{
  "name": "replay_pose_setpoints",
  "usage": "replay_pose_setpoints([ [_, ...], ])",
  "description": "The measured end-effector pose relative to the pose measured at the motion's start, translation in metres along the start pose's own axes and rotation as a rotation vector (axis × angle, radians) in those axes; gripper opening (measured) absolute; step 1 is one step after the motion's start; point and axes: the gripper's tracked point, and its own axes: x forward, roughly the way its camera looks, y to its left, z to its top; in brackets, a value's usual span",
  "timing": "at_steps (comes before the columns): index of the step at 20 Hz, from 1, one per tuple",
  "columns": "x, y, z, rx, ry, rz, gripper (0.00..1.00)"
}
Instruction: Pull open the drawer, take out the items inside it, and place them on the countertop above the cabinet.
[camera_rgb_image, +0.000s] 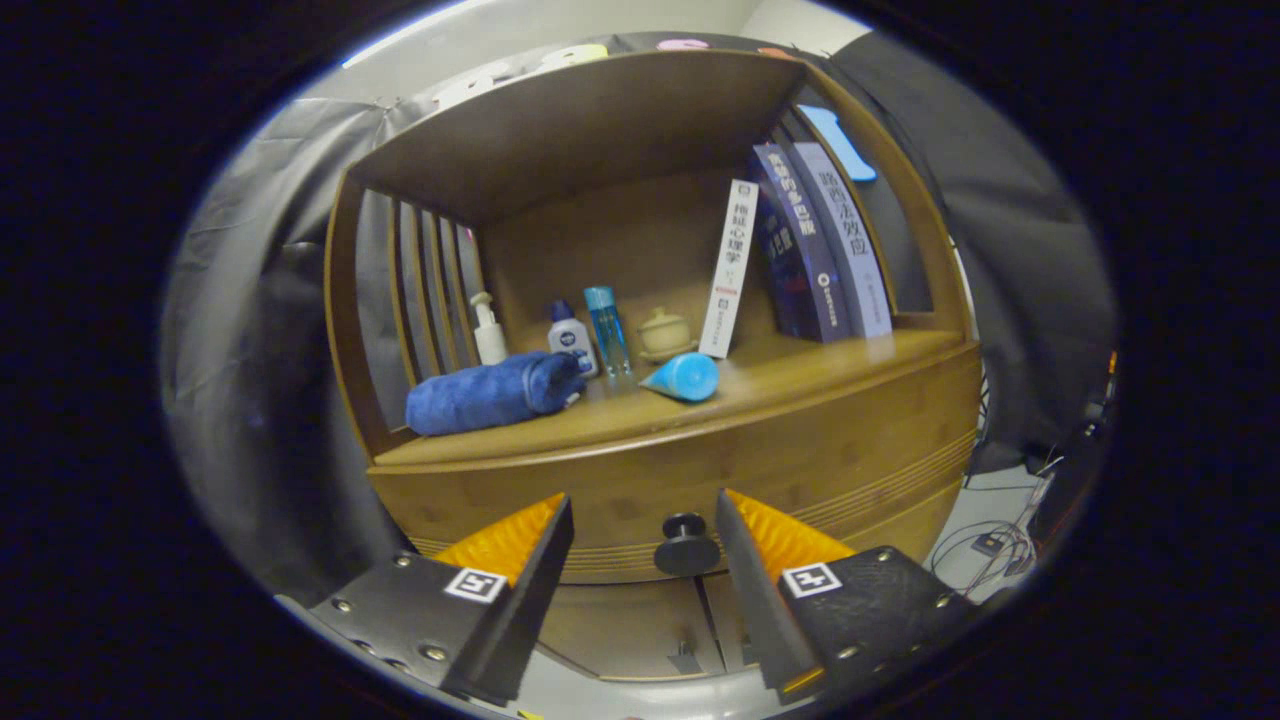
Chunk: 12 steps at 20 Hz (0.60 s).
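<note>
**Gripper spread at the drawer knob, countertop already crowded**

The hand-held gripper (645, 520) faces the wooden cabinet with its two fingers spread apart, holding nothing. The round black drawer knob (687, 545) sits in the gap between them, closer to the right finger, and whether either finger touches it cannot be told. The curved wooden drawer front (800, 470) behind the knob lies flush with the cabinet body, so the drawer is shut and its contents are hidden.

Above the drawer runs the wooden countertop (800, 375), set in an open shelf alcove with a slatted left side. On it, from the left: a rolled dark blue towel (490, 392) lying on its side near the front edge; a small white pump bottle (488, 330) behind it; a white bottle with a dark blue cap (571, 342), just beside the towel's right end; a slim clear blue bottle (608, 330); a light blue cone-shaped object (684, 377) lying on its side; and a small beige lidded jar (664, 333) towards the back. Further right, a thin white book (730, 268) leans against a row of dark blue and purple books (825, 245), which also tilt.

Below the drawer, two lower wooden cabinet doors (640, 625) meet at a centre seam. Grey cloth hangs on both sides of the cabinet. A pale floor with loose cables (995, 545) shows at the right.
</note>
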Motion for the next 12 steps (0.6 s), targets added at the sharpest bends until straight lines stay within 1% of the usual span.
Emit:
replay_pose_setpoints([
  [1, 0.008, -0.003, -0.007, 0.001, 0.018, -0.009, 0.8],
  [2, 0.013, -0.006, -0.011, -0.005, 0.029, -0.015, 0.78],
  [3, 0.019, -0.005, -0.017, -0.01, 0.049, -0.006, 0.78],
  [5, 0.025, -0.006, -0.025, -0.043, 0.072, -0.02, 0.78],
  [6, 0.024, -0.016, -0.025, -0.062, 0.069, -0.058, 0.67],
  [8, 0.028, -0.019, -0.027, -0.078, 0.068, -0.037, 0.45],
  [9, 0.03, -0.019, -0.026, -0.072, 0.068, -0.026, 0.45],
  [11, 0.032, -0.02, -0.031, -0.049, 0.069, -0.036, 0.46],
  [12, 0.028, -0.021, -0.028, -0.054, 0.075, -0.047, 0.43],
])
